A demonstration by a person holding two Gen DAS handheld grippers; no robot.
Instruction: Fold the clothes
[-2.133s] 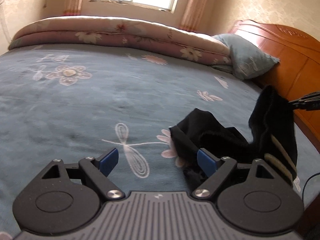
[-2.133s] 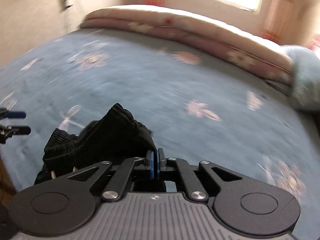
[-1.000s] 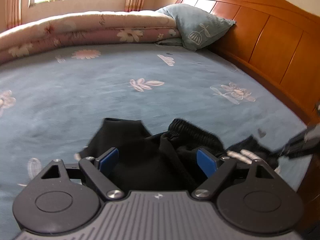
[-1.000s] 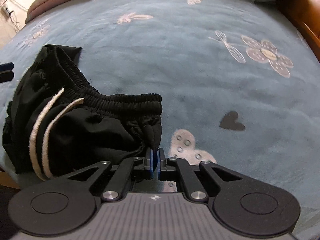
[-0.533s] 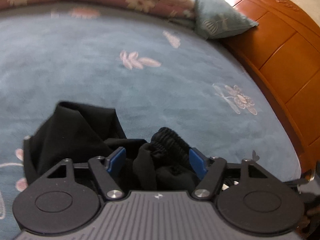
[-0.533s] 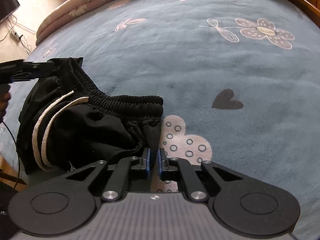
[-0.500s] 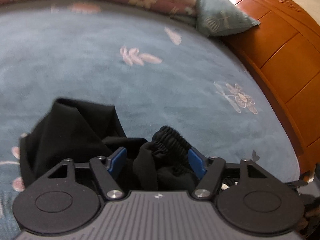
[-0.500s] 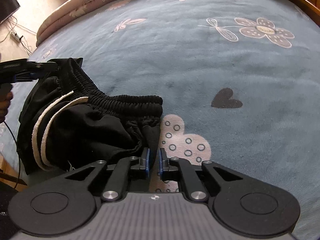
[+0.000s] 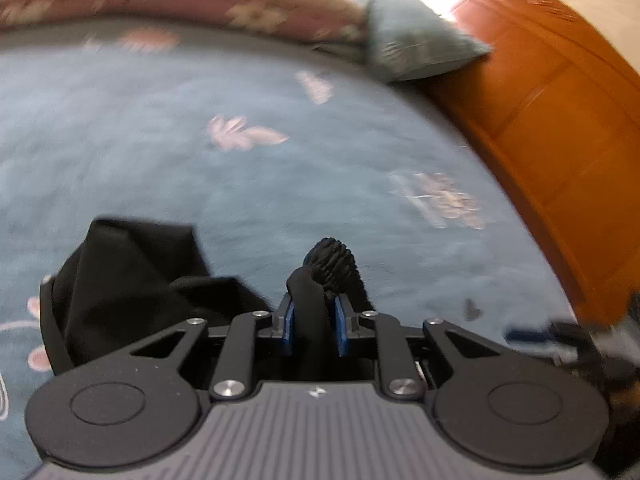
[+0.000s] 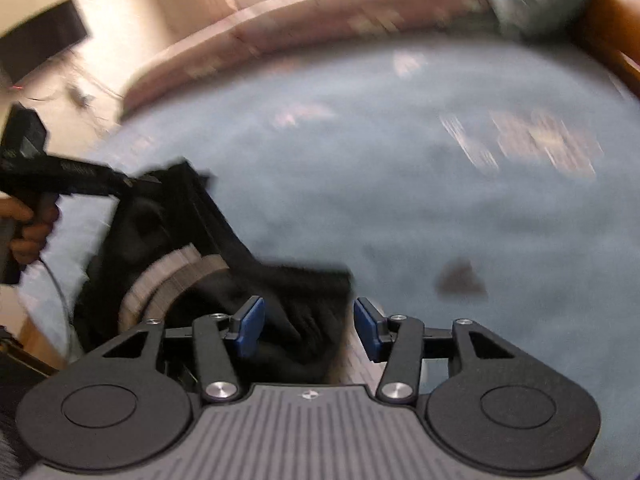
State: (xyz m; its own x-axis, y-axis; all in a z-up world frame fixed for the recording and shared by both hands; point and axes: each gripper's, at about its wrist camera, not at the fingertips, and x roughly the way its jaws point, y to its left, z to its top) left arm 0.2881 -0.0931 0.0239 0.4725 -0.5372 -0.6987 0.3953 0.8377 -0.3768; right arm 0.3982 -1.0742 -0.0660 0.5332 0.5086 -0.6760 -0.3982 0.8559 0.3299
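Note:
Black shorts with a ribbed elastic waistband and pale drawstrings lie crumpled on the blue bedspread. My left gripper is shut on a bunched end of the waistband, which sticks up past the blue pads. In the right wrist view my right gripper stands open, with black cloth of the shorts lying between its spread fingers. The left gripper shows there at the left, gripping the far end of the waistband, held by a hand. Both views are motion-blurred.
An orange wooden headboard runs along the right side of the bed. A blue pillow and a rolled pink floral quilt lie at the far end. A black screen hangs on the wall at left.
My left gripper has shut on the waistband it was straddling. My right gripper has opened and let go of the shorts' edge. Both cameras are swinging.

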